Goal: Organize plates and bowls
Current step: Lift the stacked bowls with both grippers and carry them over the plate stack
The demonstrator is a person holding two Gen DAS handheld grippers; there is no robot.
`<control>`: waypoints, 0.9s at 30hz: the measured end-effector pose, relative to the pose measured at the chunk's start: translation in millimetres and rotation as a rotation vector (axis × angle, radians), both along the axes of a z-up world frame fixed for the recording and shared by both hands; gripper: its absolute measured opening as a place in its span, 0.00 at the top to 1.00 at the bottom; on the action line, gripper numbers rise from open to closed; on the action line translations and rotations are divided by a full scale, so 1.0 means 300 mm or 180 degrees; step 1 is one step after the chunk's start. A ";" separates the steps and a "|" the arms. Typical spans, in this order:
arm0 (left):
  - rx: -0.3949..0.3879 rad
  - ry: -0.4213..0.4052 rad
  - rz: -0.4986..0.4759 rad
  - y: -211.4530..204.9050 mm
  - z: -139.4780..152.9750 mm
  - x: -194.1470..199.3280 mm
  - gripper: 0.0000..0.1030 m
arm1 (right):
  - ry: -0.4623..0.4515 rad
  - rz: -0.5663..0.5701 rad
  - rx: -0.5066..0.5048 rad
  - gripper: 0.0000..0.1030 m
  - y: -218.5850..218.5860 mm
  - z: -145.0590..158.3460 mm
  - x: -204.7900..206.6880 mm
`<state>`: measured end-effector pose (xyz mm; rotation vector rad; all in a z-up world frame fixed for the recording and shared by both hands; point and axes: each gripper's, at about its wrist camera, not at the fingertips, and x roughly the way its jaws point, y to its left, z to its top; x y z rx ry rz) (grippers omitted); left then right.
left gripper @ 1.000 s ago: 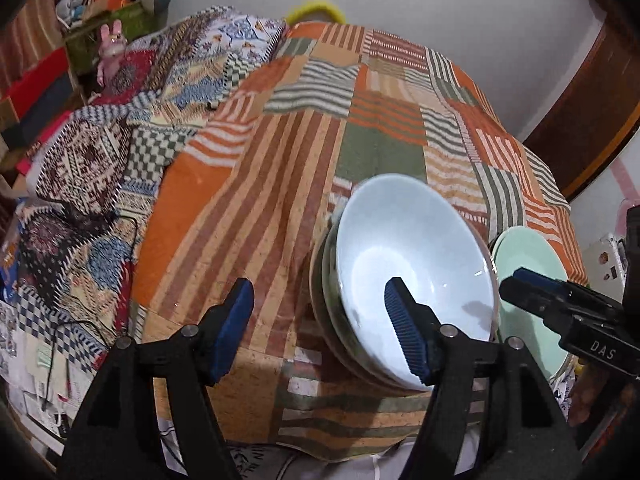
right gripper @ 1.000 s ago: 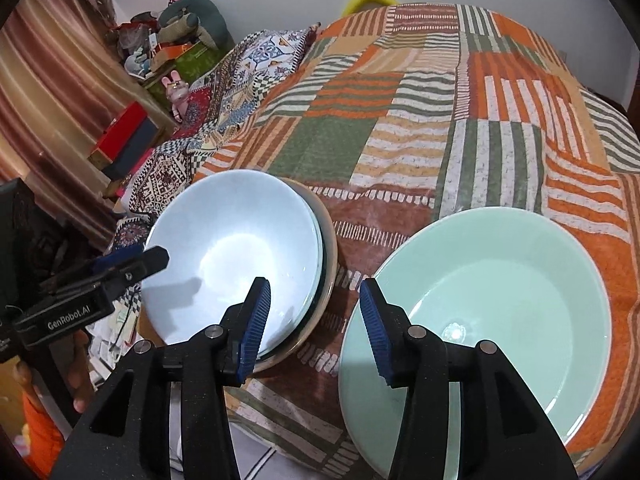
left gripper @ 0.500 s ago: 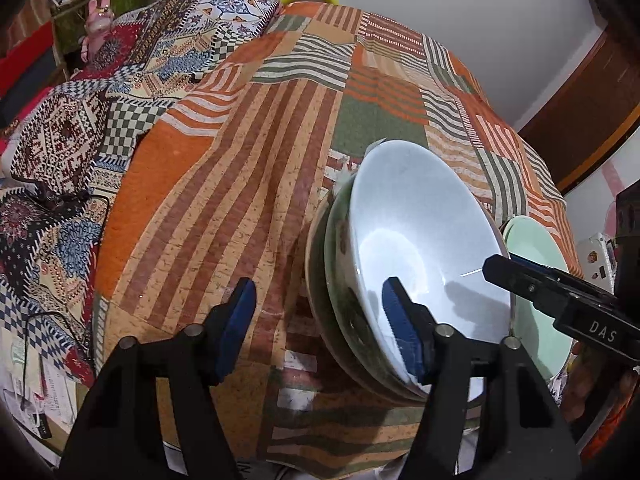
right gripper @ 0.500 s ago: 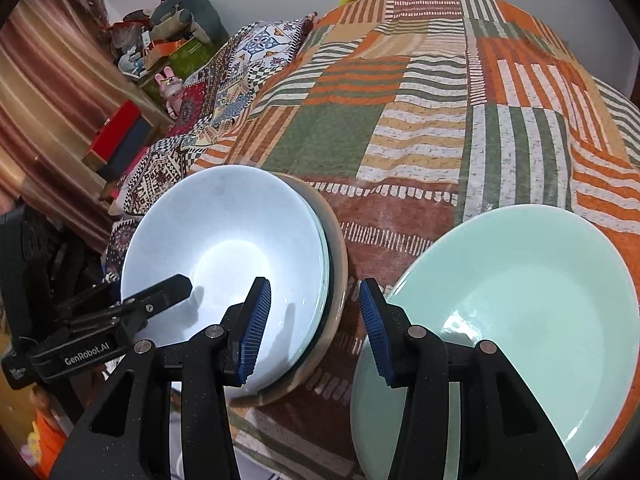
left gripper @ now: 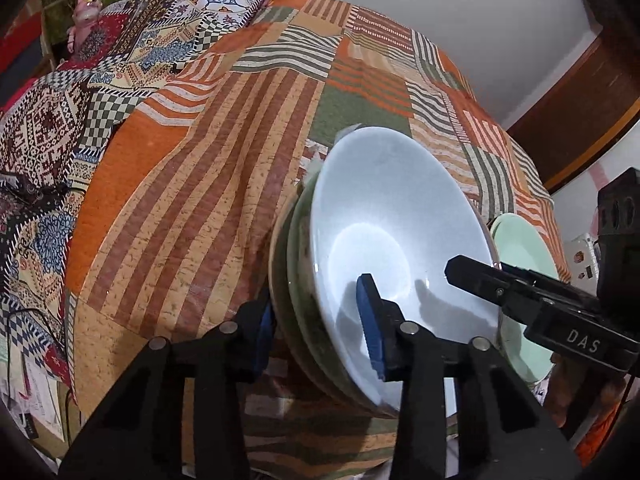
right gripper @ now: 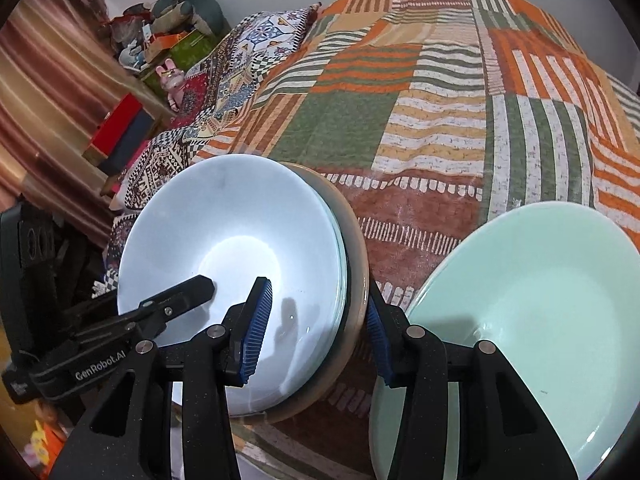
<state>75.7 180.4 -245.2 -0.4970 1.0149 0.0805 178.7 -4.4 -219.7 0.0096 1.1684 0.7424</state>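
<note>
A white bowl (left gripper: 392, 216) tops a stack of green bowls on a tan plate (right gripper: 356, 264) at the near edge of the patchwork cloth. My left gripper (left gripper: 316, 328) straddles the stack's left rim, one pad inside the white bowl and one outside the tan plate. Its jaws are closing, and I see no firm press. My right gripper (right gripper: 316, 334) straddles the right rim the same way, partly open. One right finger (left gripper: 500, 288) and one left finger (right gripper: 176, 300) reach over the bowl. A mint green plate (right gripper: 540, 320) lies just right of the stack.
The striped patchwork cloth (right gripper: 400, 128) runs far back to a white wall. A patterned quilt (left gripper: 60, 128), a pink rabbit toy (left gripper: 86, 4) and boxes (right gripper: 120, 128) lie to the left. A wooden door (left gripper: 580, 104) stands at the right.
Both grippers sank onto the stack. The left jaws narrowed around its left rim. The right jaws kept their width and now straddle the right rim instead of hanging between stack and mint plate.
</note>
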 end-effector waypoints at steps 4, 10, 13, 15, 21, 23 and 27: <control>-0.0037 0.0039 0.0093 0.003 0.009 -0.002 0.63 | -0.0010 -0.0046 -0.0038 0.60 0.004 0.006 -0.007; 0.0054 0.0050 0.0144 -0.017 0.034 -0.018 0.64 | 0.0039 -0.0100 -0.0038 0.63 -0.009 0.021 -0.007; 0.0034 0.0039 0.0157 -0.020 0.049 -0.029 0.64 | 0.0012 -0.0114 -0.0039 0.63 -0.015 0.030 -0.017; 0.0055 0.0019 0.0168 -0.026 0.064 -0.035 0.64 | 0.0000 -0.0120 -0.0028 0.63 -0.021 0.039 -0.024; 0.0046 -0.0108 0.0192 -0.041 0.129 -0.052 0.64 | -0.0091 -0.0146 0.0052 0.64 -0.048 0.085 -0.049; 0.0056 -0.0162 0.0185 -0.049 0.156 -0.055 0.64 | -0.0124 -0.0165 0.0096 0.64 -0.058 0.105 -0.055; 0.0108 -0.0254 0.0132 -0.082 0.208 -0.057 0.64 | -0.0211 -0.0208 0.0142 0.64 -0.079 0.141 -0.064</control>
